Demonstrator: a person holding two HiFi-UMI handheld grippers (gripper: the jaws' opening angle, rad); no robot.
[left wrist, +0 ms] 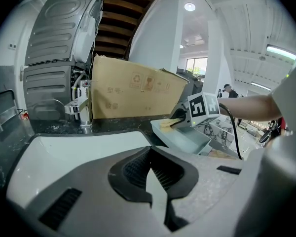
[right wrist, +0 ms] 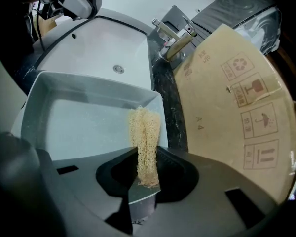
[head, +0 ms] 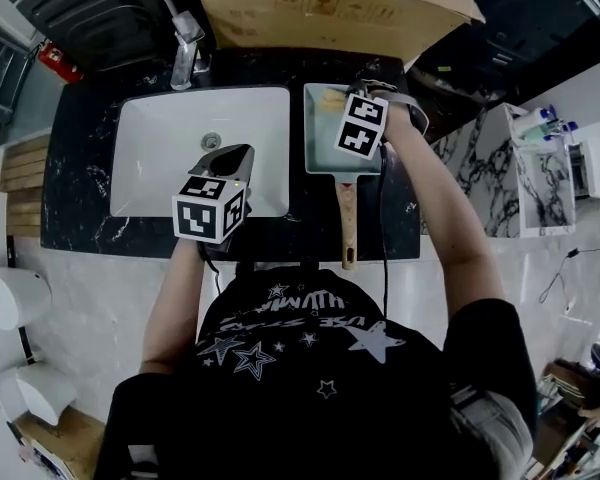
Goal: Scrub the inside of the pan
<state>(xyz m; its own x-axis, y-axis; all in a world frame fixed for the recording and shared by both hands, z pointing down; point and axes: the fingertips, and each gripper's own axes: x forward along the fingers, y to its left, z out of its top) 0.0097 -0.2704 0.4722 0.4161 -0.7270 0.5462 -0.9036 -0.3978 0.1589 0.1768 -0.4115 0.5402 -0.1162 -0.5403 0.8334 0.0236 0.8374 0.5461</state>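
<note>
Between right tongs (right wrist: pixel 145 154), loofah (right wrist: pixel 144 130) over pan (right wrist: pixel 84 127)

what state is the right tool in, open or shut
The right tool is shut on the loofah scrubber: its view shows the jaws pinching that tan strip over the pan.

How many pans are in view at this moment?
1: a square grey pan on the dark counter right of the sink, wooden handle toward the person; the right gripper holds a loofah over it. No other shows.
</note>
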